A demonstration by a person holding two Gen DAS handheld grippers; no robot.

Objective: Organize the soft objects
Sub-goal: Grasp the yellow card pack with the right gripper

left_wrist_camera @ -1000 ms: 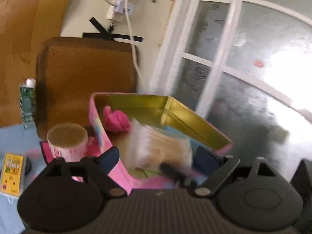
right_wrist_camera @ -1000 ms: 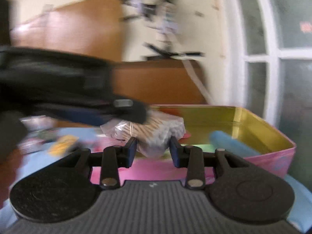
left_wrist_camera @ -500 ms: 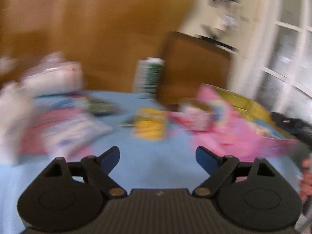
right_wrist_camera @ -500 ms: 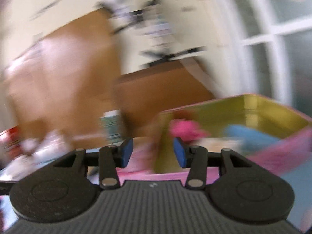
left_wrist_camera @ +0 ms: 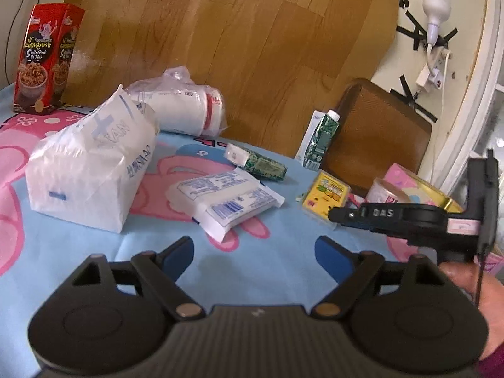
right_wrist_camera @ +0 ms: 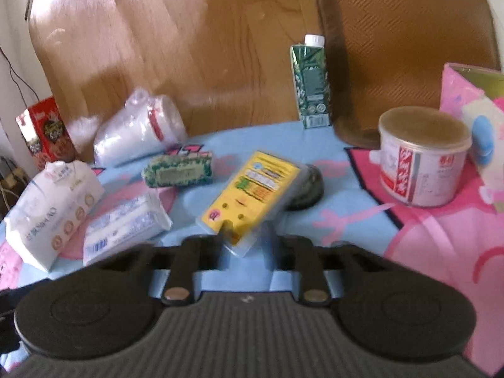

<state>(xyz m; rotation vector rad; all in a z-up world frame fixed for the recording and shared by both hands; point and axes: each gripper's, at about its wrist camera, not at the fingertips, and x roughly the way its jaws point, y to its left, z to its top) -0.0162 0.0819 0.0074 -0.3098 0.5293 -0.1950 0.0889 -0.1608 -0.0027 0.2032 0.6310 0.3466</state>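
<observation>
We take this for a room in a home. The tabletop (left_wrist_camera: 94,252) wears a light blue cloth with pink cartoon figures, a household cover. On it lie everyday goods: white tissue packs (left_wrist_camera: 91,170), a red snack box (left_wrist_camera: 44,60) at the upper left, a green drink carton (right_wrist_camera: 310,82), a yellow packet (right_wrist_camera: 252,192) and a pink-labelled tub (right_wrist_camera: 422,157). Behind, wood-grain sheeting (left_wrist_camera: 236,37) leans against a cream wall. At the upper right a bare bulb (left_wrist_camera: 436,9) and a power strip (left_wrist_camera: 436,66) are fixed there with strips of black tape, beside a white window frame (left_wrist_camera: 472,100). A brown chair back (right_wrist_camera: 406,41) stands against the tabletop's far edge.
</observation>
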